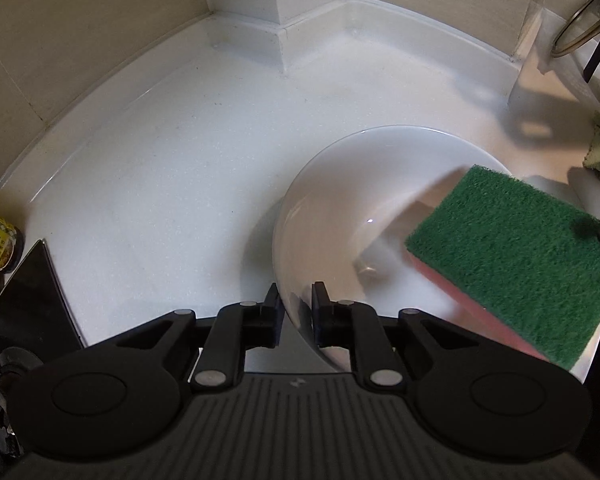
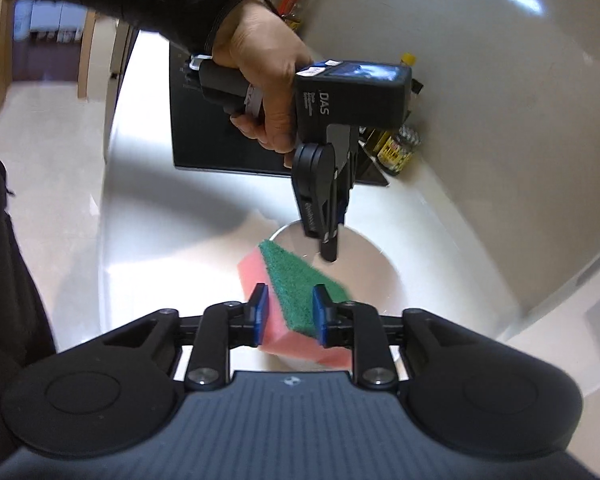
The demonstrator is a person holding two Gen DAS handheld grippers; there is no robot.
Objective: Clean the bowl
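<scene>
— Two grippers are working at one white bowl (image 1: 340,216), which is sitting on the white counter (image 1: 159,168). The left gripper (image 1: 295,312) is pinching the bowl's near rim, one finger inside, one outside.

— And the right gripper (image 2: 285,314) is clamping a green-and-pink sponge (image 2: 295,292), which is hanging over the bowl's inside. Whether it's touching the bowl, I can't tell; it's blurring.

— The left wrist view is cutting off the sponge and bowl at its right edge.

— Only the right wrist view is showing the person's hand (image 2: 267,80) gripping the left tool, with a black stovetop (image 2: 203,136) behind it.
</scene>
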